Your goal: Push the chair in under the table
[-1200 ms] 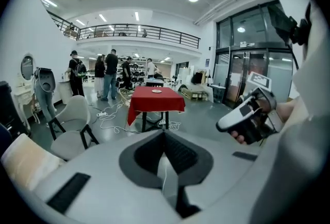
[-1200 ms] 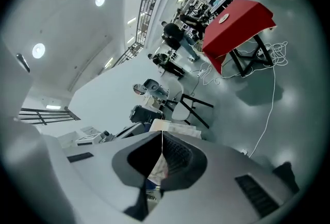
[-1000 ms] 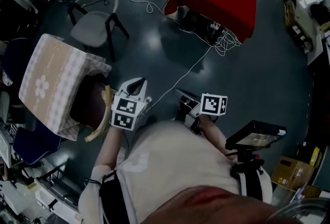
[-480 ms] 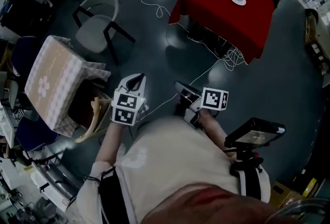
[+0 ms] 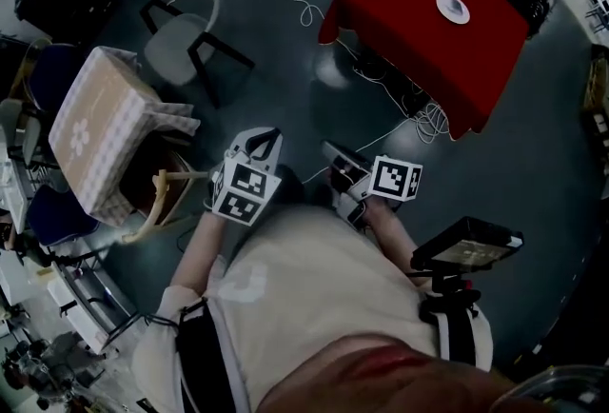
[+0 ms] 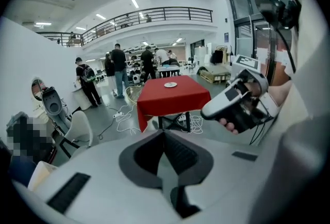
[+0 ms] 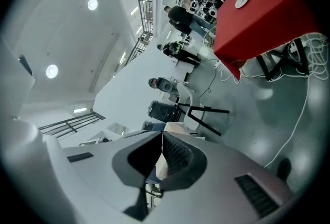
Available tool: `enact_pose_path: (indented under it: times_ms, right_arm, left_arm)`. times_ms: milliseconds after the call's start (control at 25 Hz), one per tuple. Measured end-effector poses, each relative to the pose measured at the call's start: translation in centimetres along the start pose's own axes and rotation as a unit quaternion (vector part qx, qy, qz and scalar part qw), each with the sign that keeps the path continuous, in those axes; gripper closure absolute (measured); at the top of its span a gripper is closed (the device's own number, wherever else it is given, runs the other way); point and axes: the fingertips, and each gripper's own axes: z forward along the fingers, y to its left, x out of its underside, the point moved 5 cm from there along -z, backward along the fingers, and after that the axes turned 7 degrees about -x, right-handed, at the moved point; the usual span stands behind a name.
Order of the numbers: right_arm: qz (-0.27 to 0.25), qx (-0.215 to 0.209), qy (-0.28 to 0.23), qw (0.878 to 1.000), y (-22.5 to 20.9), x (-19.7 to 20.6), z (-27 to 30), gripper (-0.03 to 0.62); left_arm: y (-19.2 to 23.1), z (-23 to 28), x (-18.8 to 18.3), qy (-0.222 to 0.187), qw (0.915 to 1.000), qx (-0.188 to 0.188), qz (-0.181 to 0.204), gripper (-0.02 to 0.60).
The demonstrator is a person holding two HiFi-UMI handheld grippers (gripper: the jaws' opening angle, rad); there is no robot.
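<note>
Your left gripper (image 5: 261, 139) and right gripper (image 5: 335, 156) were closed — both empty; the wooden chair (image 5: 162, 205) stood partly under the checked table (image 5: 95, 126); a white plate (image 5: 453, 8) lay on the red table (image 5: 409, 35).

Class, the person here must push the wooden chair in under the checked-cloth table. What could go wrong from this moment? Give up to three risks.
1. The wooden chair sits partly under the table, whose cloth hangs low over it; pushing may snag the cloth.
2. The left hand-held gripper and right hand-held gripper are both shut and may slip off the chair when pushing.
3. A white cable lies loose on the floor nearby; feet might catch it.
</note>
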Motion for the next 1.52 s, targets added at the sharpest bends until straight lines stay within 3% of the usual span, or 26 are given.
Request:
enact_pose_path:
  times_ms: [200, 360, 520, 720, 960, 1080, 1200, 1520]
  right_arm:
    - [0.031, 0.009, 0.014, 0.999, -1.9, -1.7, 1.0, 0.583]
    - [0.011, 0.037, -0.013, 0.999, -3.2, -5.6, 1.7, 0.583]
    - [-0.023, 0.013, 0.009, 1.000, -2.0, -9.4, 7.3, 0.583]
    - [-0.045, 0.025, 0.050, 0.997, -1.0, -12.4, 15.8, 0.582]
    - [-0.039, 0.034, 0.079, 0.996, -1.5, -14.9, 23.1, 0.582]
    - [-0.056, 0.033, 0.096, 0.993, -1.4, -16.8, 27.1, 0.583]
    - [-0.034, 0.046, 0.116, 0.992, -1.8, -17.3, 30.8, 0.583]
    - [-0.061, 0.034, 0.180, 0.981, -0.6, -16.7, 34.8, 0.583]
  left_arm:
    - [2.3, 2.6, -0.5, 0.006, 0.9997, -0.006, -0.022, 0.574]
    - [4.4, 5.6, -2.1, -0.012, 0.9996, 0.004, -0.025, 0.574]
    - [7.9, 8.4, -3.1, -0.033, 0.9984, 0.013, -0.044, 0.574]
    - [14.9, 10.8, -2.8, -0.028, 0.9969, 0.019, -0.071, 0.574]
    - [25.5, 12.2, -2.7, -0.039, 0.9932, -0.025, -0.107, 0.574]
    - [30.4, 12.7, -2.3, -0.045, 0.9875, -0.047, -0.144, 0.574]
    - [34.0, 12.7, -0.7, -0.041, 0.9824, -0.061, -0.172, 0.574]
    - [36.5, 10.1, 2.1, -0.043, 0.9666, -0.102, -0.231, 0.574]
